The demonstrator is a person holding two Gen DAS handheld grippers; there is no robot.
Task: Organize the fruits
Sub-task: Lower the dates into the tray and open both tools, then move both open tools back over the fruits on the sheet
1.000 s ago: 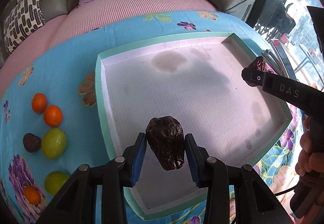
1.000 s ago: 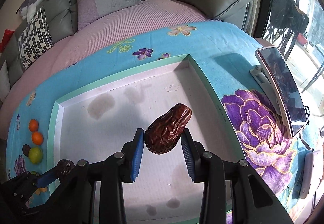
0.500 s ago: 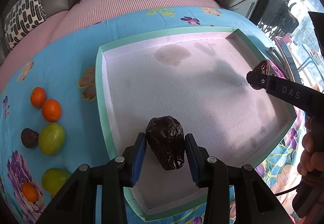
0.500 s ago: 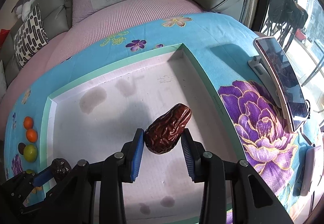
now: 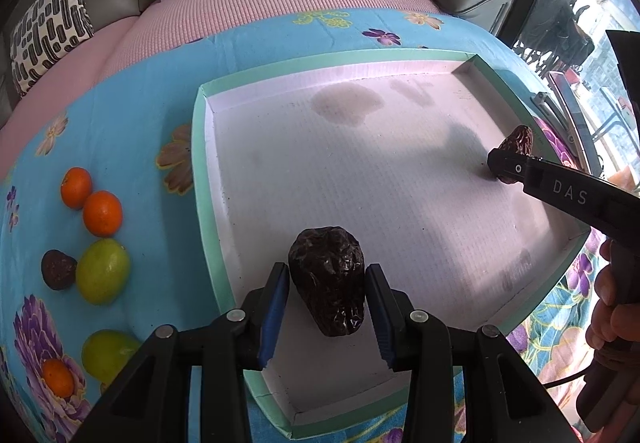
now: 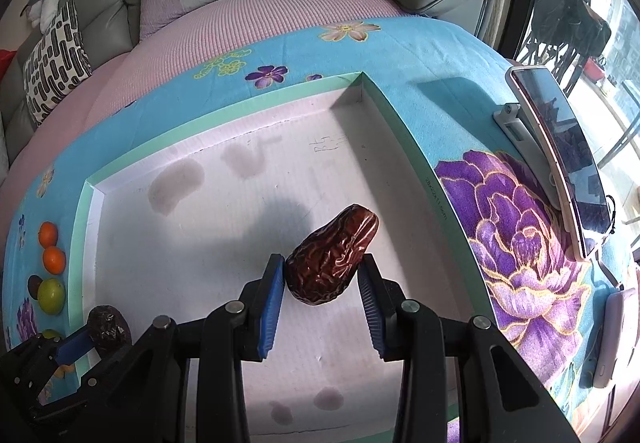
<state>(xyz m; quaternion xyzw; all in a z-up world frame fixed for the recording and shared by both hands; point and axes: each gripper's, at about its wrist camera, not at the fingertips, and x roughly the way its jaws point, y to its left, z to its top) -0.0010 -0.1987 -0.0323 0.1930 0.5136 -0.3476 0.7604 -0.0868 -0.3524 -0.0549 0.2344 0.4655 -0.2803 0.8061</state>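
Observation:
My left gripper (image 5: 325, 277) is shut on a dark wrinkled date (image 5: 327, 285), low over the near left part of a white tray with a green rim (image 5: 199, 163). The right gripper (image 6: 322, 271) is shut on a red-brown date (image 6: 332, 259) above the tray's (image 6: 418, 163) right half. In the left wrist view, the right gripper (image 5: 514, 167) and its date (image 5: 520, 141) sit by the tray's right wall. In the right wrist view, the left gripper (image 6: 80, 345) and its dark date (image 6: 109, 327) show at the lower left.
Left of the tray on the blue floral cloth lie two oranges (image 5: 102, 213), green fruits (image 5: 102, 270), a small dark date (image 5: 58, 269) and a small orange (image 5: 58, 383). A phone on a stand (image 6: 560, 159) is right of the tray. A person's hand (image 5: 612, 303) holds the right gripper. A sofa is behind.
Both grippers have come down closer to the tray floor, each still holding its date. The right gripper's date has sunk toward the tray's right wall.

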